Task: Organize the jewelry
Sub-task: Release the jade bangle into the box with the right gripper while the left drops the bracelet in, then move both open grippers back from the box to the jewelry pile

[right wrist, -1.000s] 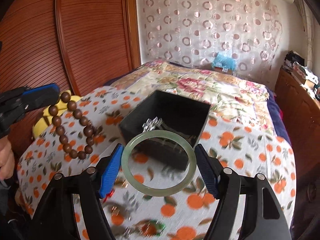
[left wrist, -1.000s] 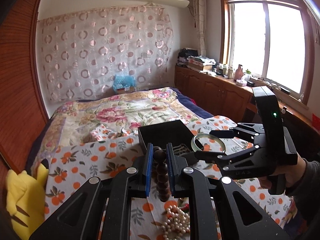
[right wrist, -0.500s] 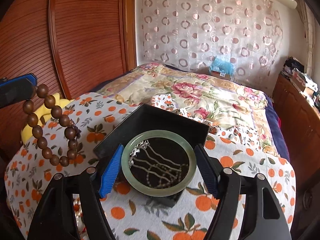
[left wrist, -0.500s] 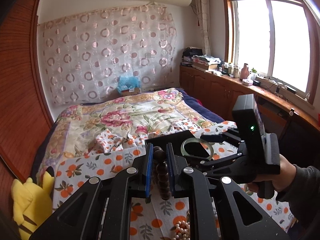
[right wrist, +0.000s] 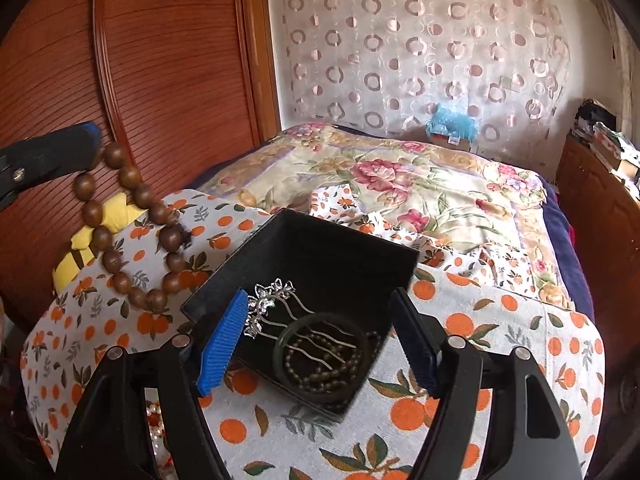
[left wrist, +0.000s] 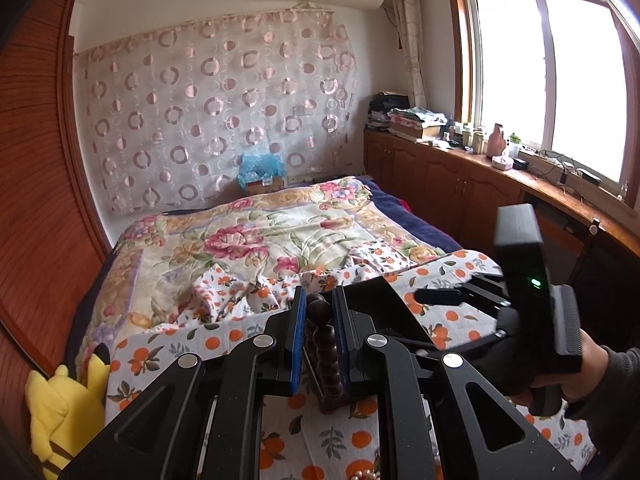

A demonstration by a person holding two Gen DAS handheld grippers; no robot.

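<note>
My left gripper (left wrist: 319,316) is shut on a brown wooden bead bracelet (left wrist: 322,344). In the right wrist view that bracelet (right wrist: 120,220) hangs as a loop from the left gripper (right wrist: 56,156), to the left of the black box (right wrist: 304,248). My right gripper (right wrist: 320,312) hangs open over the box's near end. A green bangle (right wrist: 282,344) lies inside the box, clear of both pads, on a silver hairpin (right wrist: 272,300) and a dark bead string (right wrist: 320,378). From the left wrist camera, the box (left wrist: 372,296) sits just beyond my fingers, with the right gripper (left wrist: 436,308) over it.
The box stands on an orange-print cloth (right wrist: 500,344) spread over a floral quilt (left wrist: 248,240). Pearls (left wrist: 364,474) lie on the cloth near me. A yellow plush toy (left wrist: 60,408) sits at the bed's left edge by the wooden wardrobe (right wrist: 100,60). A person's hand (left wrist: 588,364) holds the right gripper.
The green bangle has left the right gripper's jaws and now lies in the box. The left gripper has carried the bead bracelet closer to the box.
</note>
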